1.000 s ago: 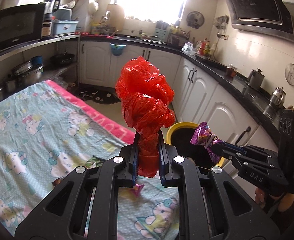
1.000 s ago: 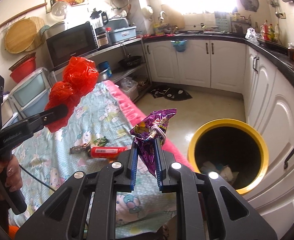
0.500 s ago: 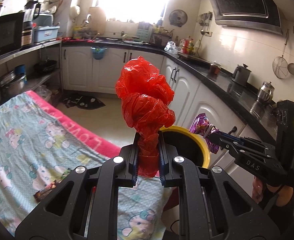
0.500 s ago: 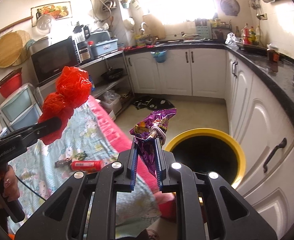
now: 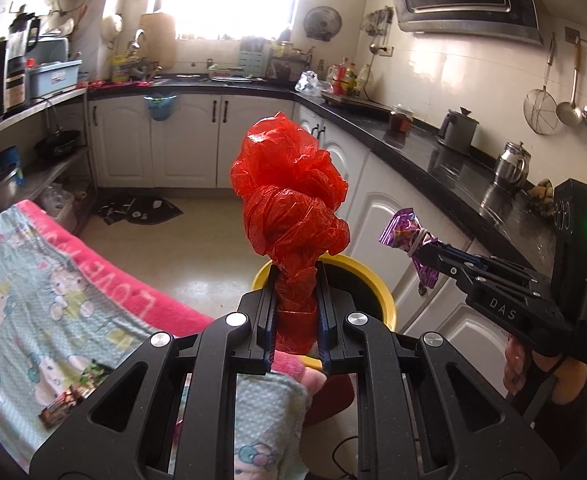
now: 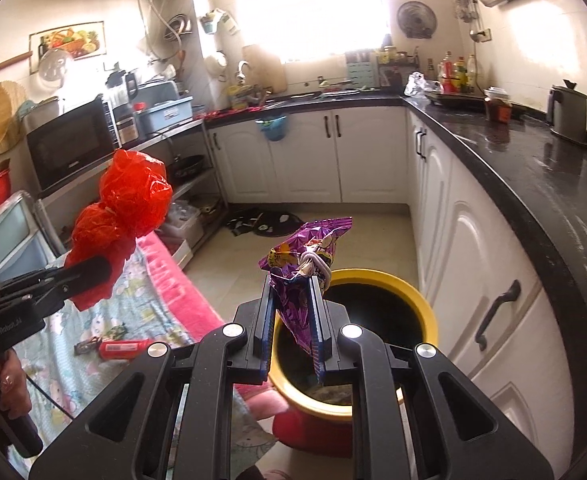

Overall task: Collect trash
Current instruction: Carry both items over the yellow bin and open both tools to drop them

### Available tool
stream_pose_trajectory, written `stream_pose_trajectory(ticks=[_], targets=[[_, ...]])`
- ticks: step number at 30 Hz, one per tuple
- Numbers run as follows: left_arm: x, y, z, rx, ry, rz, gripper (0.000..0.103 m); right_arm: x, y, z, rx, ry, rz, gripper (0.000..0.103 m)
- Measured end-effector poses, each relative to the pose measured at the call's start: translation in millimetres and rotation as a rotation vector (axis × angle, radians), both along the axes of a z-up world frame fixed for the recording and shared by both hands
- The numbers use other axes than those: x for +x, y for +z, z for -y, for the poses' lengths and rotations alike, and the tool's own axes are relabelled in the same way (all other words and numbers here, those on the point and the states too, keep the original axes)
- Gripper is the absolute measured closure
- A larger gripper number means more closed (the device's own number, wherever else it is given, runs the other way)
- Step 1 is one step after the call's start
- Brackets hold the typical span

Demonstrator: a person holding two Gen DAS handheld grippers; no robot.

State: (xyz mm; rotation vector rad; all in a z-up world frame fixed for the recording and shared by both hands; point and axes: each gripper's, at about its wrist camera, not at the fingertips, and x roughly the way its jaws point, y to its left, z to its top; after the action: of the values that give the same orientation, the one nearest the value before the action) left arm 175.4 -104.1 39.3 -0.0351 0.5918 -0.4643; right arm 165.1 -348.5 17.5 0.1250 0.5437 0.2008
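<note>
My left gripper (image 5: 295, 280) is shut on a crumpled red plastic bag (image 5: 289, 204), which stands up out of the jaws; in the right wrist view the same bag (image 6: 129, 204) shows at the left. My right gripper (image 6: 291, 292) is shut on a purple snack wrapper (image 6: 305, 256) tied with a rubber band, seen from the left wrist as a purple wrapper (image 5: 407, 236). A yellow-rimmed bin (image 6: 421, 308) with a dark inside stands on the floor just beyond both grippers; its rim (image 5: 373, 276) shows behind the red bag.
A table under a cartoon-print cloth (image 5: 33, 300) with a pink border lies to the left, with a red wrapper (image 6: 121, 347) and small dark wrappers (image 6: 87, 345) on it. White cabinets (image 6: 489, 248) under a black counter run along the right. A dark mat (image 6: 261, 220) lies on the floor.
Both grippers have swung right, away from the table and toward the bin, each keeping its hold. The bin now sits nearer and more centred under the fingertips.
</note>
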Motion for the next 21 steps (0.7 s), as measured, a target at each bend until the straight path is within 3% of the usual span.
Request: stream_pose_trajectory(ticks=[12,21], targets=[[26,-22,34,0.023,-0.052,-0.059,0.092,7,-14,26,0.01,-0.076,-0.024,0.088],[58,-53,60,0.04,-0.077,-0.155,0.092,26,-41,35,-0.003,-0.102,-0.088,0.088]])
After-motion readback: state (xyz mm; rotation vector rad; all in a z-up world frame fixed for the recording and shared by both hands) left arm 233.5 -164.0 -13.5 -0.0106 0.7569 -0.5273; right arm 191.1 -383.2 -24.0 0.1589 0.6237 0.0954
